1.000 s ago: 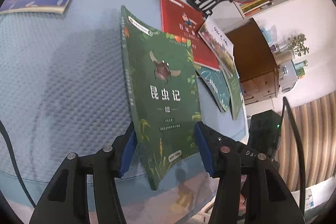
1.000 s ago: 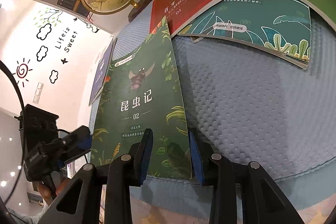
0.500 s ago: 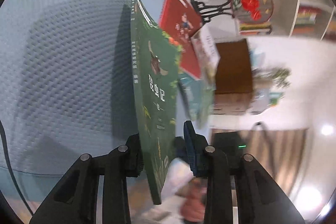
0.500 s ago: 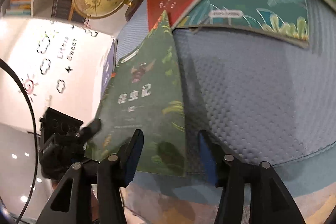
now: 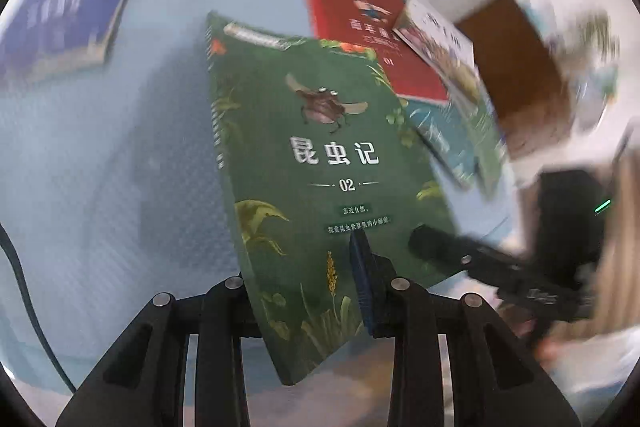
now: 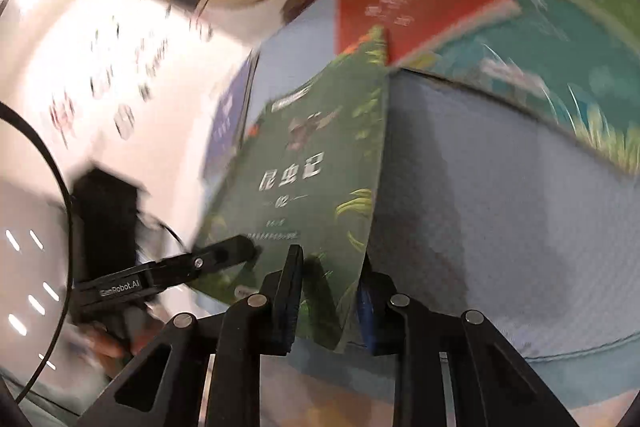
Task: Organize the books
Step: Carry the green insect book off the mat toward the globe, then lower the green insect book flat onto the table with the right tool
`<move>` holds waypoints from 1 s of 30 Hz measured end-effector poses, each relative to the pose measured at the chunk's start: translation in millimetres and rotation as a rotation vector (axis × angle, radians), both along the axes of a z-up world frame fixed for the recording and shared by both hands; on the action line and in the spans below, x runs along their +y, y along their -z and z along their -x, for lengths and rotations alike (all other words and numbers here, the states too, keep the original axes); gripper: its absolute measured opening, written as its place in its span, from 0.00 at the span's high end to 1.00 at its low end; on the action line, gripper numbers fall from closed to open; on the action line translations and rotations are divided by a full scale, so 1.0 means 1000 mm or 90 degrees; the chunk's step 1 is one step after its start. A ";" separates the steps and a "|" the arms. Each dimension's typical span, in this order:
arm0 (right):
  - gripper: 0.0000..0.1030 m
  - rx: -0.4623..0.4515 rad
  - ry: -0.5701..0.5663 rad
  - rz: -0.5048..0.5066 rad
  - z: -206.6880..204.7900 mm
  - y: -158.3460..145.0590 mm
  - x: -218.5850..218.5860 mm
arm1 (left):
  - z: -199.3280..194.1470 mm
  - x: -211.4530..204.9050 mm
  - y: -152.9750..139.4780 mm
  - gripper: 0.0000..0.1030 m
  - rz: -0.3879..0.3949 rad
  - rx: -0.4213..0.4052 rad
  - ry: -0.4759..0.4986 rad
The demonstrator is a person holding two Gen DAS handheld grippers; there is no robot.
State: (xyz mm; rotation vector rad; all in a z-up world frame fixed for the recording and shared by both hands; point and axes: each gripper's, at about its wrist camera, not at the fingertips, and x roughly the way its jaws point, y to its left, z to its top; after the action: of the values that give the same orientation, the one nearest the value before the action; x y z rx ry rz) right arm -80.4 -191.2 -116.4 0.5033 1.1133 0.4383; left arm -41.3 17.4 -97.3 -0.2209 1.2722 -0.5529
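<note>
Fingers (image 5: 362,283) of both grippers clamp the green book (image 5: 320,163), tilted, spine leftward.

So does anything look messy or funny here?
Yes. The green insect book is tipped up off the blue mat, pinched along its bottom edge by both grippers. Behind it, the red book and others lie overlapped in a crooked fan.

Bright indoor light, heavy motion blur, fisheye warping toward dark edges.

Both grippers now clamp the green book (image 5: 320,155) (lifted, tilted).
</note>
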 end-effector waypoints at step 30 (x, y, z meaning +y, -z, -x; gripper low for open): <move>0.76 -0.201 -0.216 0.225 -0.176 -0.051 0.258 | -0.138 0.213 -0.024 0.72 -0.029 -0.146 -0.193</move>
State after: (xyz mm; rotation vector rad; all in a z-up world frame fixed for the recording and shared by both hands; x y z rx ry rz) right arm 95.8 66.9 -65.7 -0.0695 0.9423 0.5792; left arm 96.3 230.4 -73.0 -0.2979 1.0047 -0.2792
